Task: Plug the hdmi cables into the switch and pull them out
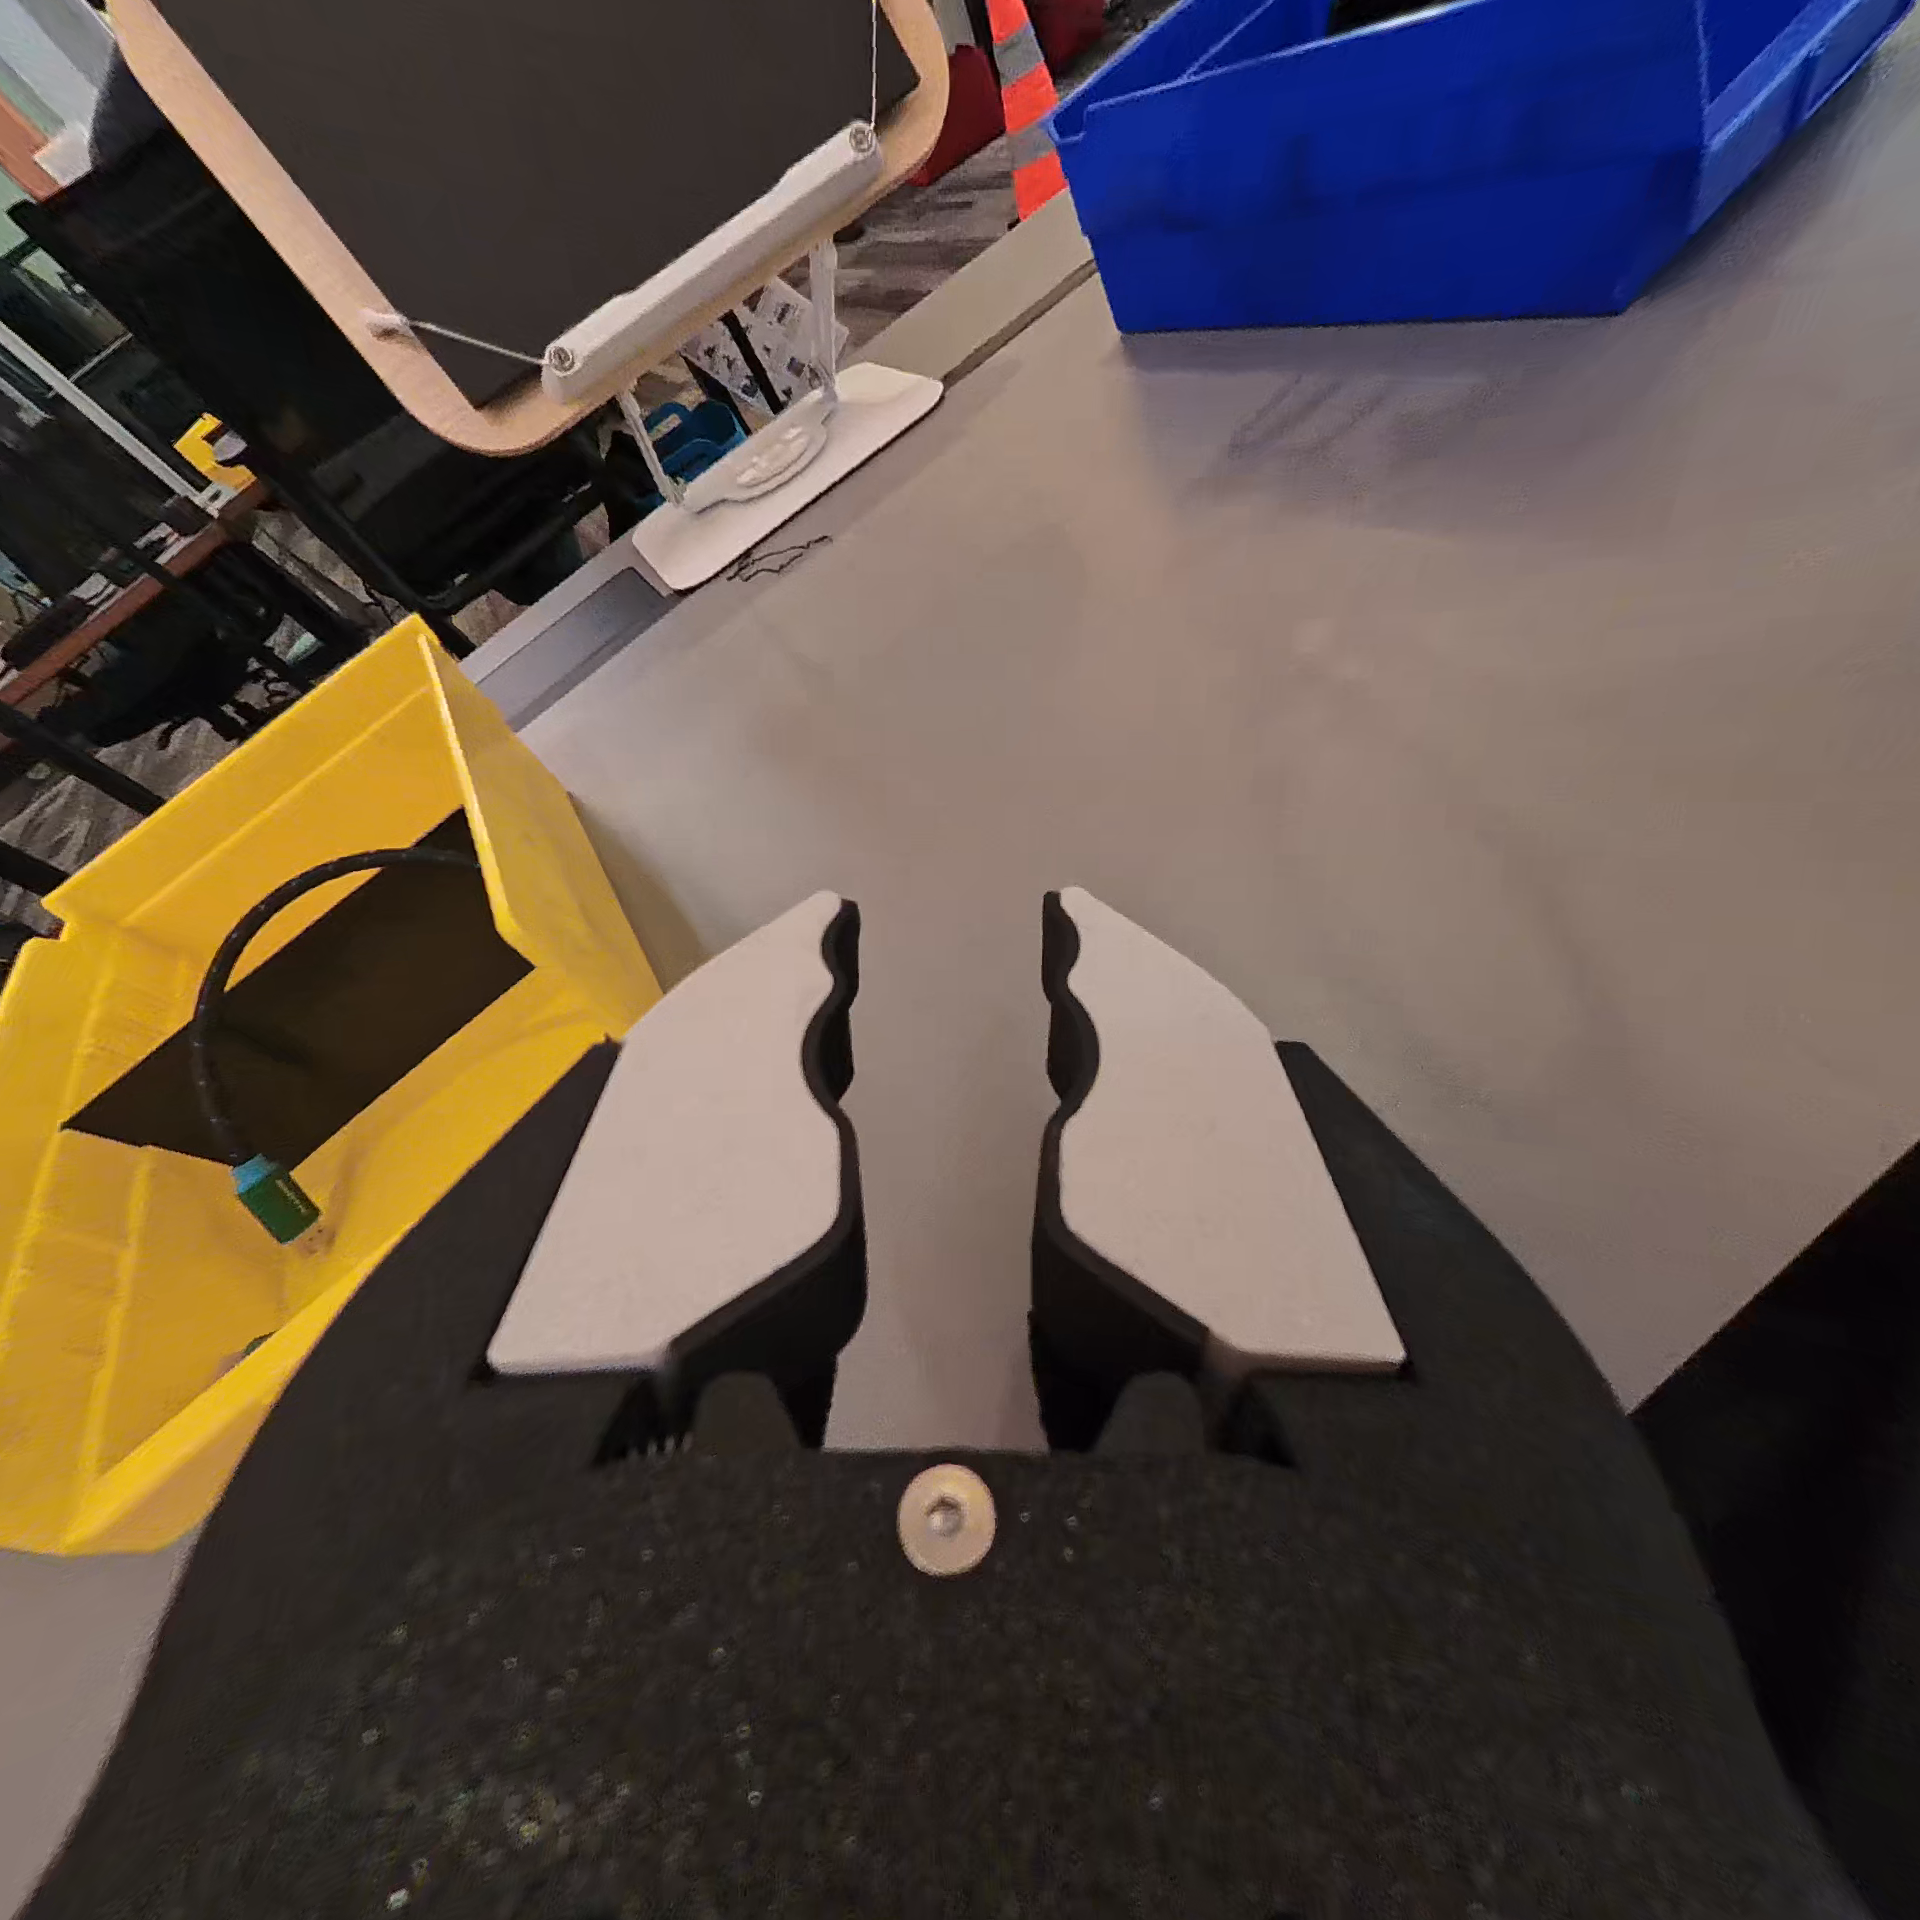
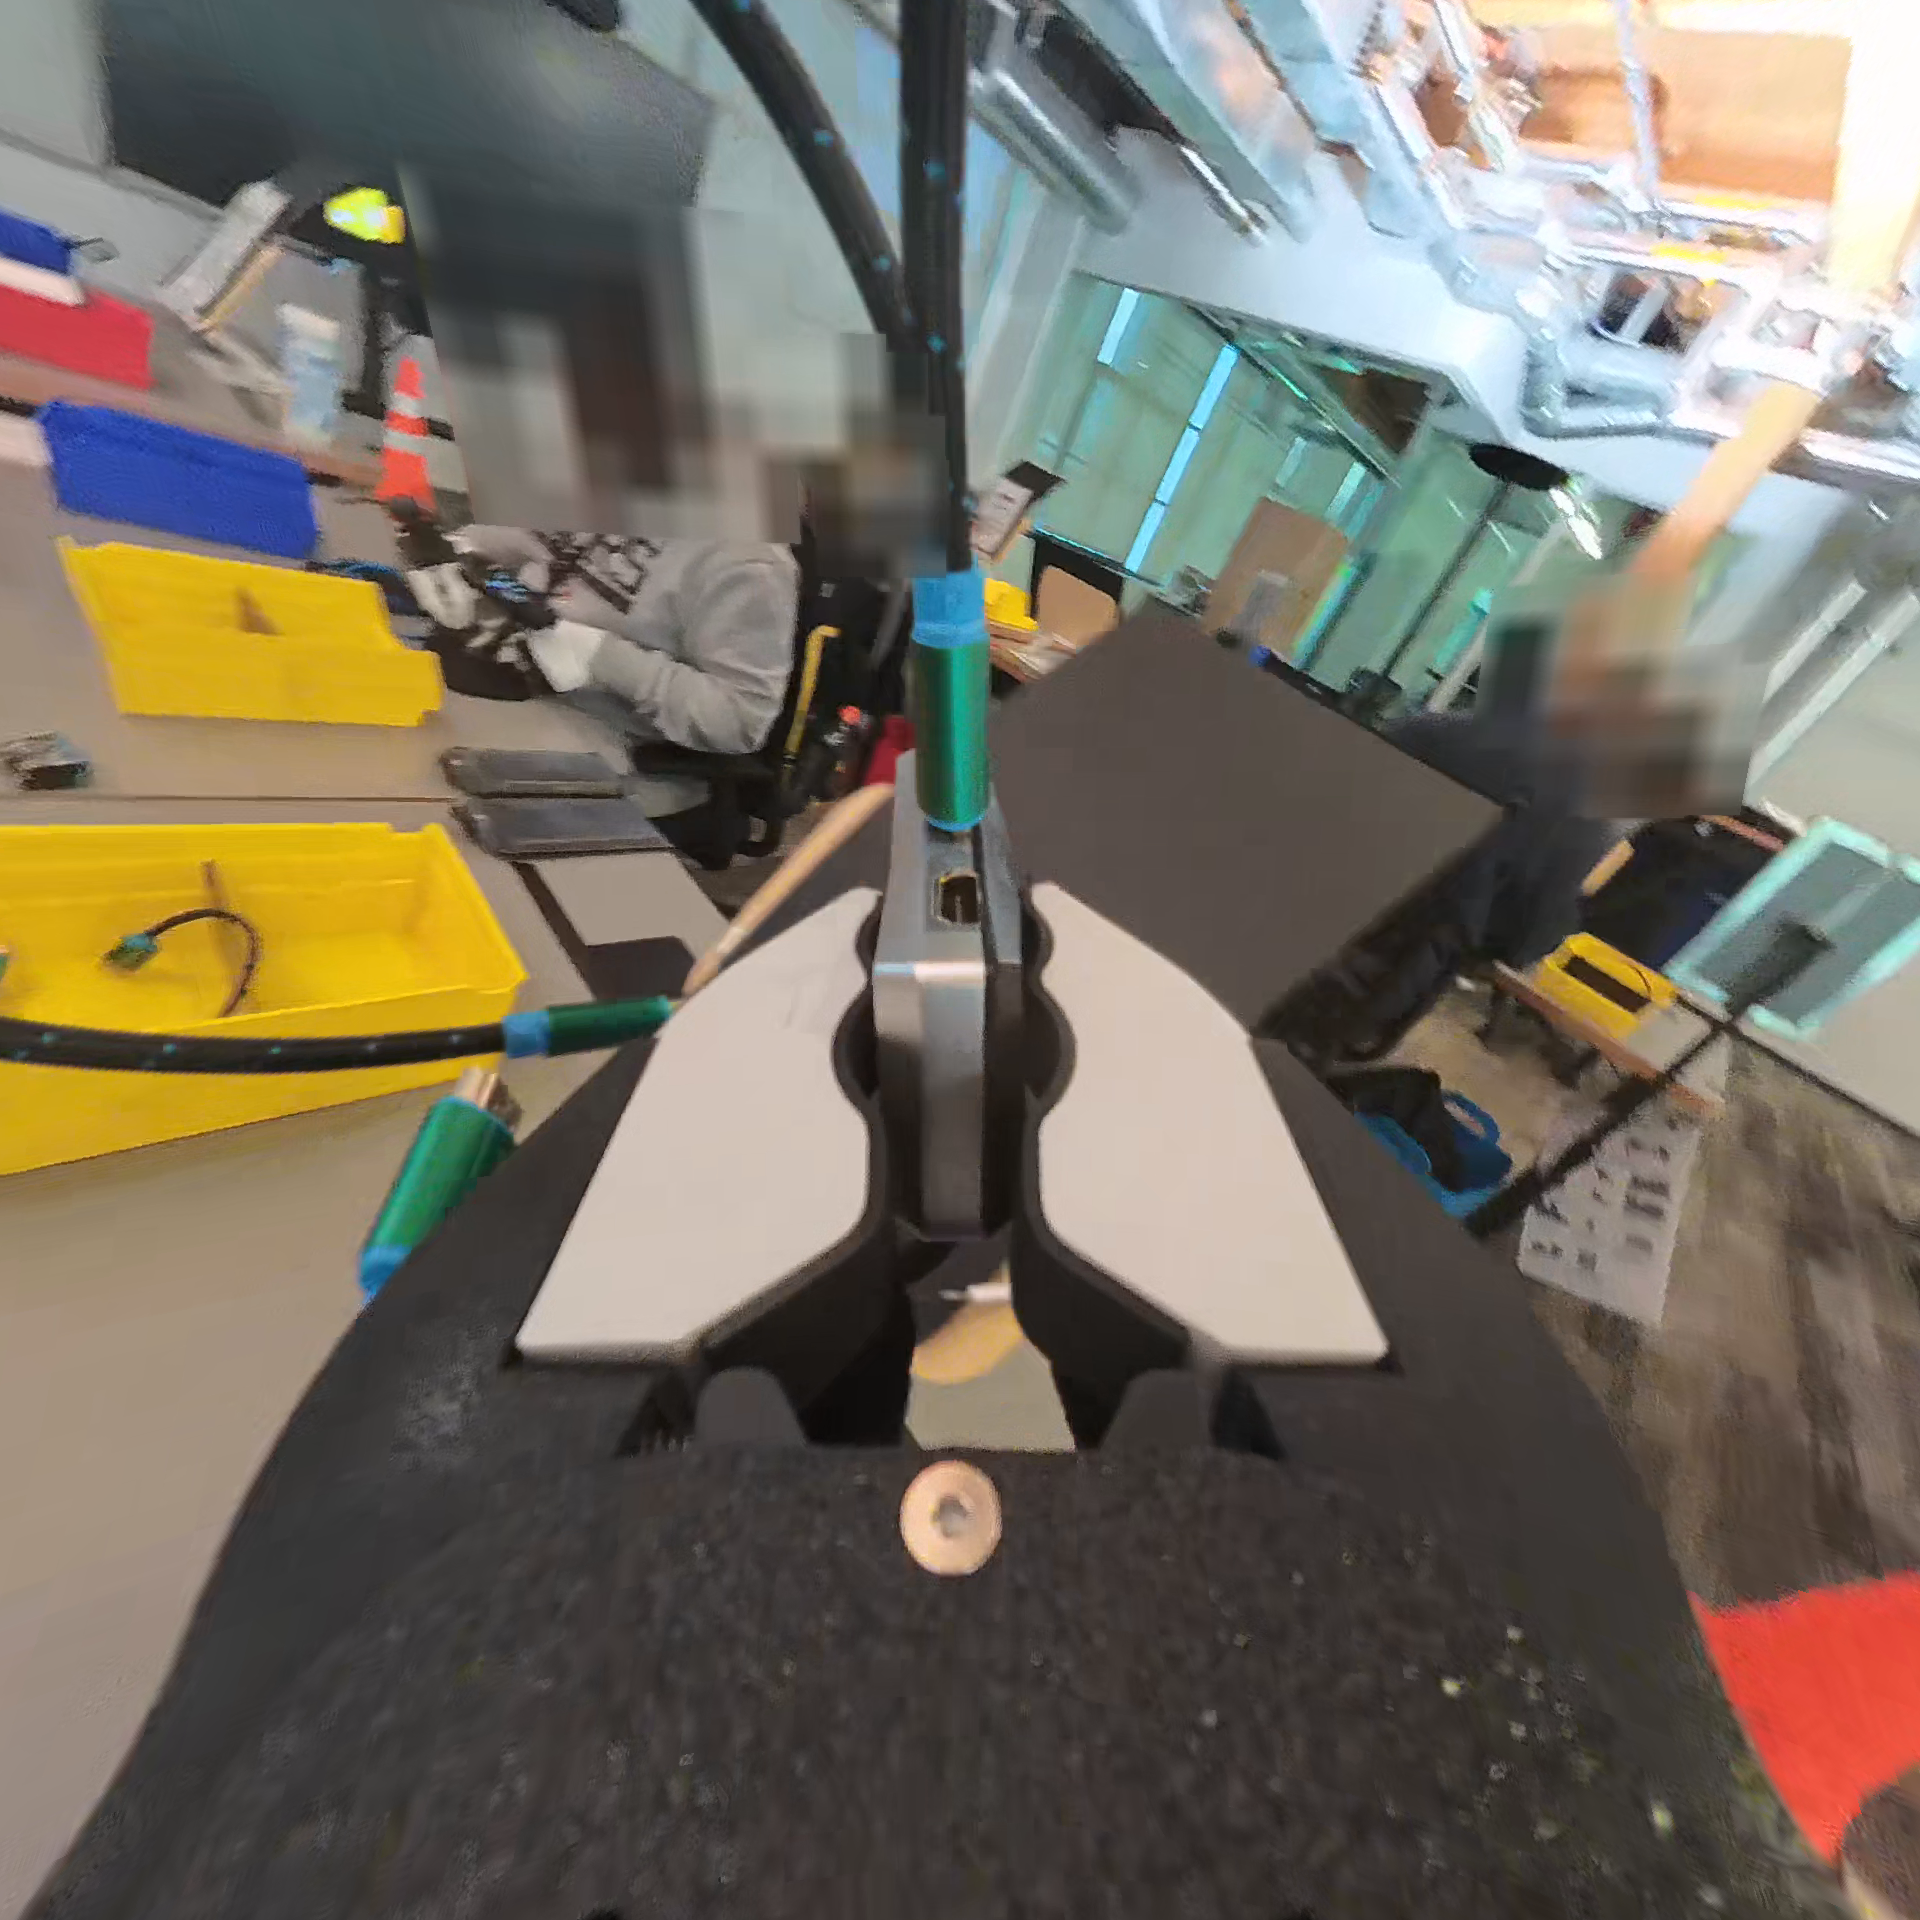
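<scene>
The right tool [image 2: 951, 966] clamps the switch [image 2: 928, 1049] edge-on, raised above the table [image 2: 156, 1351], long axis pointing forward along the fingers. One cable [image 2: 949, 717] is plugged into its far end; a port beside it shows bare. The left tool [image 1: 951, 925] is open, empty, over the table [image 1: 1351, 727], beside a yellow bin [image 1: 125, 1299] holding a short cable [image 1: 223, 1039].

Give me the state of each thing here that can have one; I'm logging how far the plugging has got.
Left claw: open, empty, above the table.
Right claw: shut on the switch, held edge-up.
Switch: one cable's green plug in its top edge, the port below it empty.
Second green plug: reaches the switch's left side; the claw hides whether it is seated.
Third green plug: loose.
Yellow bin: open, holding a short cable.
</scene>
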